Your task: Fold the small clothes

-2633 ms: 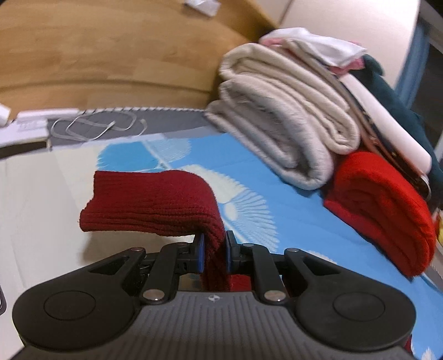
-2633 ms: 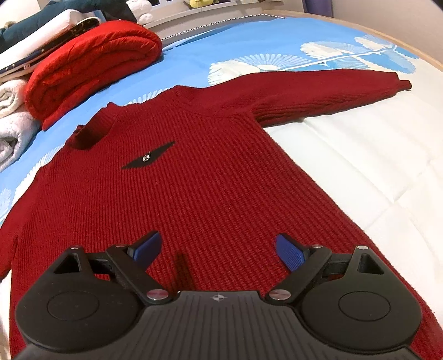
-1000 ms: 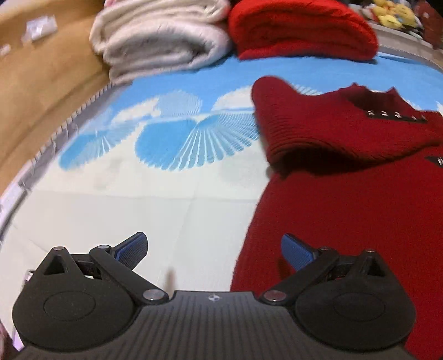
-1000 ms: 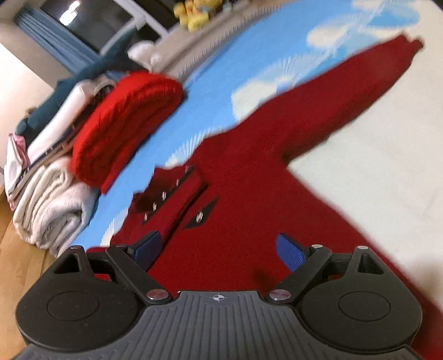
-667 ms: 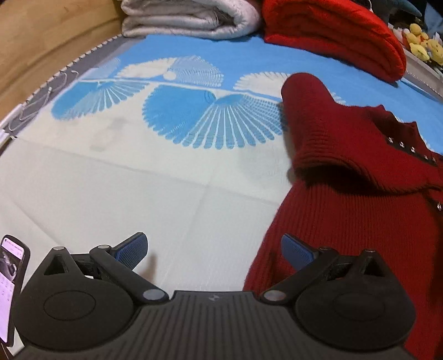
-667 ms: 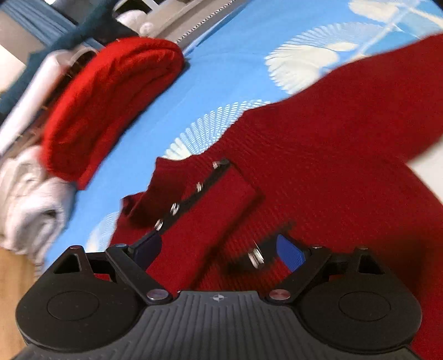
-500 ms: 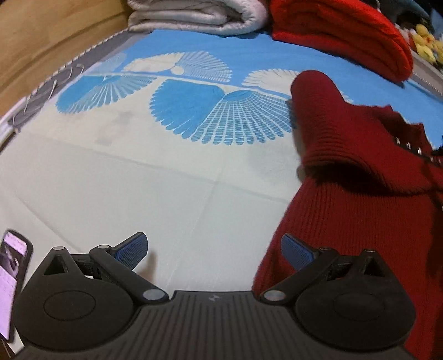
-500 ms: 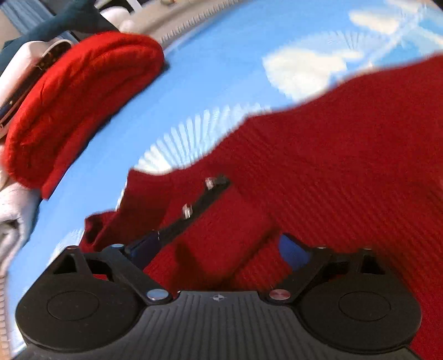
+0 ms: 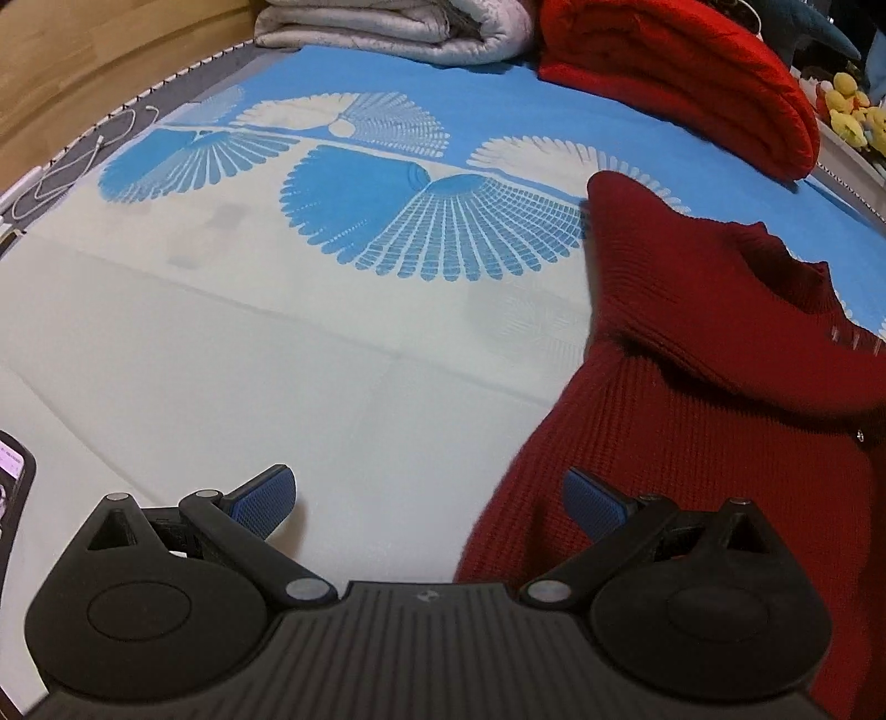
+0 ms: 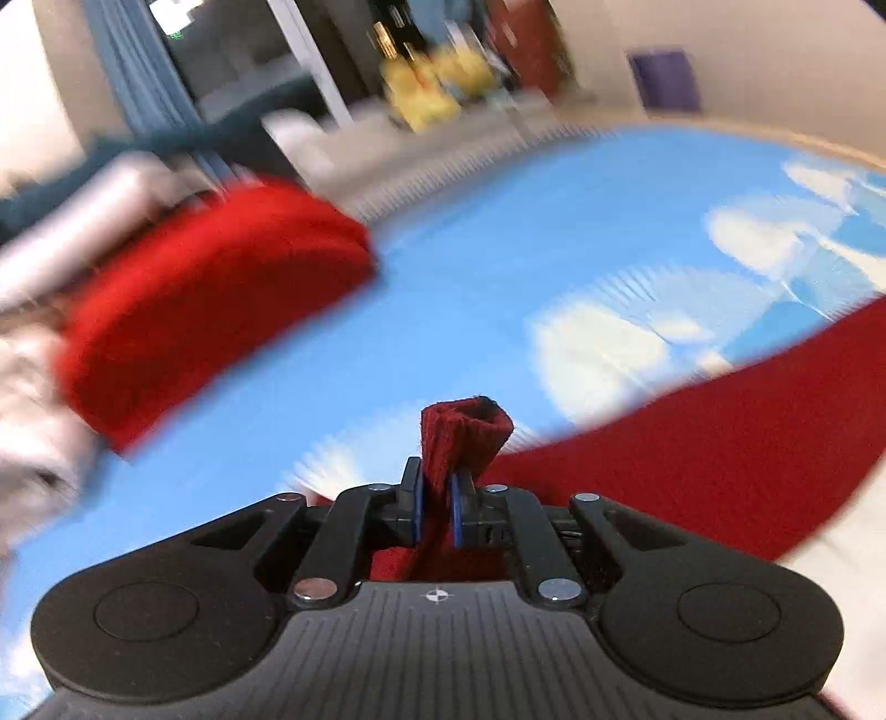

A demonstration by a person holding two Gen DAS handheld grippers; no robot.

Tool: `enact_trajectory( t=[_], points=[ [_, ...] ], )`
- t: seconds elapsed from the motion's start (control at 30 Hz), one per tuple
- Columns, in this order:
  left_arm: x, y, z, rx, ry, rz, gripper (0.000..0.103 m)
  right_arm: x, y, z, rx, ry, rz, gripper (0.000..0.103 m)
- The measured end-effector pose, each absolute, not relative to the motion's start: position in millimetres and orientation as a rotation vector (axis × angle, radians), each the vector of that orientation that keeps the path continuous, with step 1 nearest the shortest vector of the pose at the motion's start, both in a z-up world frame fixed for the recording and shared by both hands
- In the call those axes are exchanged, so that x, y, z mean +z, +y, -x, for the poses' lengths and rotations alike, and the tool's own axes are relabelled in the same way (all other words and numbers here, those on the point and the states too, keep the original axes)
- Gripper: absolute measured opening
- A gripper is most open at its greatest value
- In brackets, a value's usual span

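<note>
A small dark red knit sweater [image 9: 720,421] lies on the bed at the right of the left wrist view, its left sleeve folded back over the chest. My left gripper [image 9: 429,504] is open and empty, low over the sheet at the sweater's left edge. My right gripper [image 10: 436,509] is shut on a bunched piece of the dark red sweater [image 10: 462,432] and holds it lifted. The sweater's other sleeve [image 10: 720,443] stretches to the right behind it.
A folded bright red blanket [image 9: 681,77] and a folded grey-white blanket [image 9: 398,27] lie stacked at the head of the blue and white patterned sheet [image 9: 354,210]. A phone [image 9: 11,487] lies at the left edge. A white cable [image 9: 66,166] lies by the wooden floor.
My right gripper closed on the sweater's folded-over cuff and lifted it, tilting upward. My left gripper stayed open and crept slightly toward the sweater's side.
</note>
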State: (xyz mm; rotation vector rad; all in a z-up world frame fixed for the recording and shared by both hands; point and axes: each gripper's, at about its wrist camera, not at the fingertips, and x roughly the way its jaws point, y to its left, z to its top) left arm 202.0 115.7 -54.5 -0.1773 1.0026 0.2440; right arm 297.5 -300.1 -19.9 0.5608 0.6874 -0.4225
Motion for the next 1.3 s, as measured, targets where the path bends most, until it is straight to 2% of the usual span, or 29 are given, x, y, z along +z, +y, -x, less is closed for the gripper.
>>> enact_trajectory(
  t=[0.03, 0.07, 0.1, 0.17, 0.2, 0.27, 0.37, 0.5, 0.63, 0.67, 0.77, 0.93, 1.1, 1.17, 1.3],
  points=[
    [-55, 115, -202, 0.242, 1.006, 0.178, 0.103, -37, -308, -297, -0.435, 0.748, -0.592, 0.015],
    [-55, 114, -203, 0.238, 1.007, 0.179, 0.103, -54, -314, -297, -0.439, 0.816, -0.615, 0.025],
    [-55, 113, -203, 0.235, 1.007, 0.180, 0.103, -67, -320, -296, -0.445, 0.871, -0.638, 0.048],
    [-53, 112, -203, 0.227, 1.001, 0.181, 0.103, -74, -322, -280, -0.423, 0.805, -0.669, 0.051],
    [-53, 111, -203, 0.222, 1.000, 0.179, 0.103, -72, -322, -275, -0.429, 0.795, -0.655, 0.060],
    [-52, 110, -204, 0.219, 0.998, 0.177, 0.103, -62, -321, -267, -0.463, 0.771, -0.621, 0.069],
    [-50, 112, -203, 0.222, 0.995, 0.188, 0.103, -45, -317, -256, -0.440, 0.695, -0.562, 0.068],
    [-47, 115, -201, 0.232, 0.985, 0.203, 0.103, -33, -298, -240, -0.346, 0.658, -0.510, 0.056],
    [-46, 116, -198, 0.244, 0.978, 0.181, 0.103, -58, -303, -251, -0.402, 0.814, -0.542, 0.052],
    [-46, 117, -197, 0.247, 0.978, 0.177, 0.103, -62, -305, -241, -0.412, 0.826, -0.611, 0.048],
    [-44, 121, -195, 0.253, 0.976, 0.184, 0.103, -58, -307, -208, -0.388, 0.799, -0.692, 0.048],
    [-41, 114, -192, 0.235, 0.973, 0.184, 0.103, -27, -296, -136, -0.286, 0.743, -0.639, 0.051],
    [-37, 94, -186, 0.196, 0.954, 0.149, 0.103, -2, -281, -64, -0.223, 0.653, -0.579, 0.075],
    [-38, 85, -185, 0.179, 0.952, 0.135, 0.103, -2, -274, -45, -0.231, 0.615, -0.496, 0.078],
    [-44, 67, -182, 0.132, 0.972, 0.115, 0.103, -11, -268, -41, -0.232, 0.616, -0.369, 0.078]
  ],
)
